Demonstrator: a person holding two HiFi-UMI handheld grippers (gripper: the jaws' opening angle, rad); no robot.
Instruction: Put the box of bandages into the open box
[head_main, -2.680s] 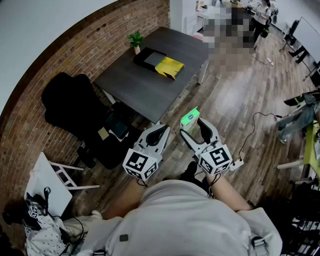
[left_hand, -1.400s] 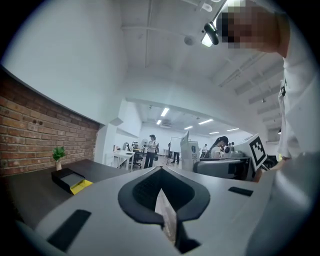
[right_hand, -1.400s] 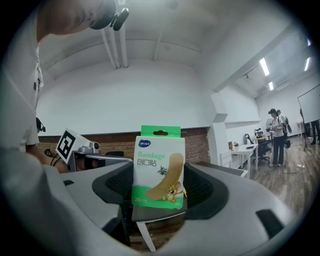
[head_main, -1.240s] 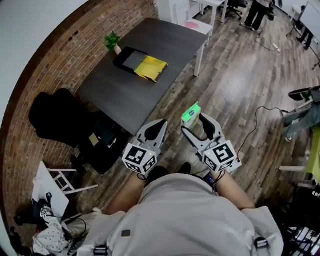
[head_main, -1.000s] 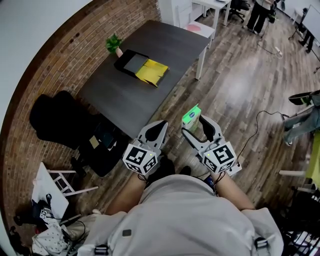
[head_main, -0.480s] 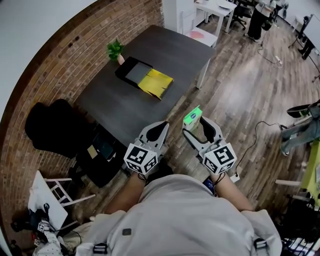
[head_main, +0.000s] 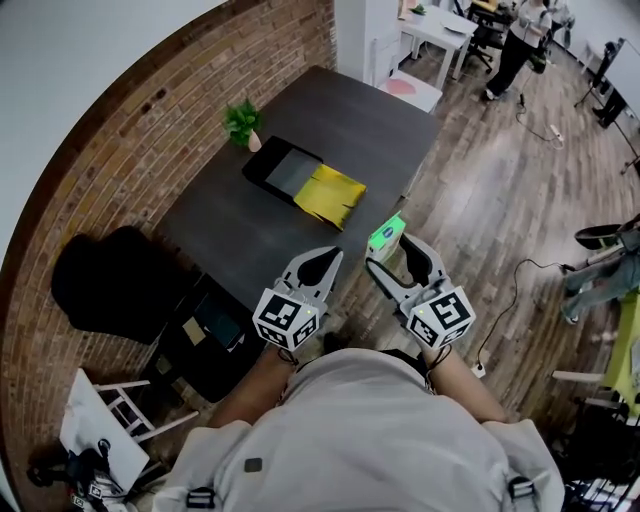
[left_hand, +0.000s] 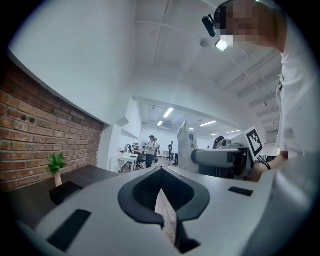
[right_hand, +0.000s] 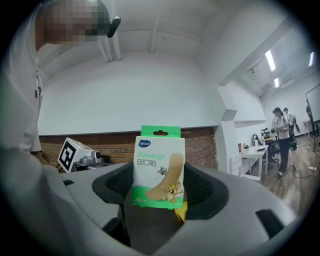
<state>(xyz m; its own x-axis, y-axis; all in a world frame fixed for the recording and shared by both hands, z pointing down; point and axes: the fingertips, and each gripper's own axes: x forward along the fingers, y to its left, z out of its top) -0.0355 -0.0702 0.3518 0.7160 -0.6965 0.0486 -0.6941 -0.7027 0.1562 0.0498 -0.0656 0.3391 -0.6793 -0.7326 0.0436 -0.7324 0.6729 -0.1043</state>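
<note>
My right gripper (head_main: 393, 258) is shut on the green box of bandages (head_main: 385, 237), held upright between its jaws; the right gripper view shows the box's front (right_hand: 159, 167) with a cartoon plaster on it. My left gripper (head_main: 318, 263) is shut with nothing in it, its jaws meeting in a thin line (left_hand: 161, 210). Both hang just short of the near corner of a dark table (head_main: 250, 235). On that table lies the open box (head_main: 292, 172), black with a grey inside and a yellow flap (head_main: 329, 194) folded toward me.
A small potted plant (head_main: 243, 122) stands behind the open box by the brick wall (head_main: 120, 150). A black office chair (head_main: 110, 285) sits left of the table. A white desk (head_main: 440, 30) and a person (head_main: 520, 30) are farther back. Cables lie on the wooden floor at right.
The table and open box have drawn closer and shifted right in the head view as I walk toward them. Both grippers keep their pose; the bandage box stays held.
</note>
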